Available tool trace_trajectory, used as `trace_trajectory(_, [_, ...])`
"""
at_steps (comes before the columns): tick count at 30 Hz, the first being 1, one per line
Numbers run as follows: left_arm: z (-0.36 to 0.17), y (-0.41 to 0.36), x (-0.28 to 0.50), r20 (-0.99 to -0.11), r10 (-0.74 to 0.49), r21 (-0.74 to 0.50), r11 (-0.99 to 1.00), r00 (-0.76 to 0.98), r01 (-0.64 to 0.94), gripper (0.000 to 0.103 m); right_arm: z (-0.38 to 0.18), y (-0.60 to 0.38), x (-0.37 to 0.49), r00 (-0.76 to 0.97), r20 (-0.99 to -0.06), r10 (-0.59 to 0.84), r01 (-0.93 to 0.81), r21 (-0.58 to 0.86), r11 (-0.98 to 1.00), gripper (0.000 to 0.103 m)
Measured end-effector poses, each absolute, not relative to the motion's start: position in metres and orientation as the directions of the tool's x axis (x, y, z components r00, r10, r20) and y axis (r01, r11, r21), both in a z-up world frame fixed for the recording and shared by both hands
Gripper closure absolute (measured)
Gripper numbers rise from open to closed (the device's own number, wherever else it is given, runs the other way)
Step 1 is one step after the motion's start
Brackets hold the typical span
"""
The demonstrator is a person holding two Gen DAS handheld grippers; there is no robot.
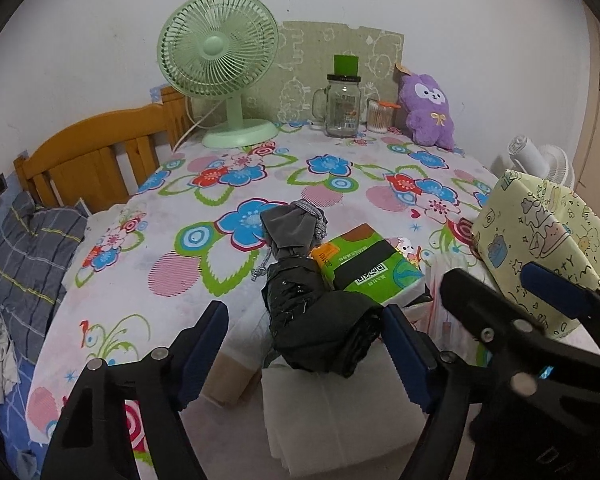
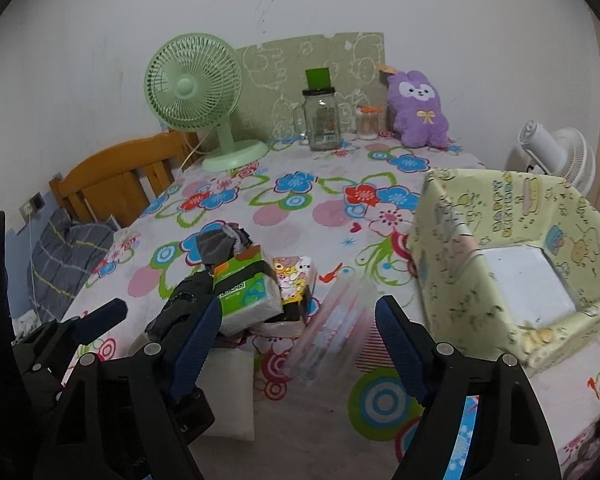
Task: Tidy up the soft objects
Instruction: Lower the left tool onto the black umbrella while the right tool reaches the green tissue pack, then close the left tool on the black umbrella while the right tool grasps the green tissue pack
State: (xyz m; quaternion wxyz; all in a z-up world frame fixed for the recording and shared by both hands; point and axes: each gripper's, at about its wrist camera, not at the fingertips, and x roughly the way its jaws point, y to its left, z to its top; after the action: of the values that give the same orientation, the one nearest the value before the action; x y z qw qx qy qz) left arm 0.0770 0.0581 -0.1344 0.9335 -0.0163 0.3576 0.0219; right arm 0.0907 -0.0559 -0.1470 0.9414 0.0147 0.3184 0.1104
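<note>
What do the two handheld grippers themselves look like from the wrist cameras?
Both match: the left gripper and right gripper have matte black plastic arms with silver pivot screws. Their fingers carry ribbed dark-blue pads. No cables or sleeves show.

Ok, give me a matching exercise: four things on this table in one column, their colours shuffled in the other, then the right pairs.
Things:
1. desk fan
2. plush toy
3. tissue pack
4. open box

Colours:
A. purple
B. pale yellow with cartoon print
C. mint green
D. bright green with a black band

Pairs: 1-C, 2-A, 3-D, 4-B
</note>
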Motion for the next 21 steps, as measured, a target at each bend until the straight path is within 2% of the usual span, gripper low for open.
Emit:
trace_trajectory(2, [-0.137,0.059,0.080,-0.672,0.020,-0.019,0.999,0.741,-0.044,0.029,-0.150,-0.052,0.097,0.764,-0.606,0.219,-0.201,0.098,0.975,0.021])
trace_trajectory(5, [-0.140,0.063,0.086,-0.686,-0.037,-0.061,0.998,0.727,-0.007,0.047,-0.154,-0.047,0.106,0.755,-0.616,0.224,-0.205,0.103,0.973,0.021])
trace_trajectory(14, [-0.146,0.070,0.096,-0.700,-0.093,-0.096,0.995,0.708,0.036,0.066,-0.163,-0.028,0.127,0.731,-0.642,0.229,-0.226,0.088,0.970,0.022])
trace_trajectory(21, [-0.150,0.068,0.099,-0.711,-0.131,-0.110,0.991,0.691,0.075,0.073,-0.176,-0.019,0.143,0.695,-0.680,0.234,-0.234,0.094,0.968,0.034])
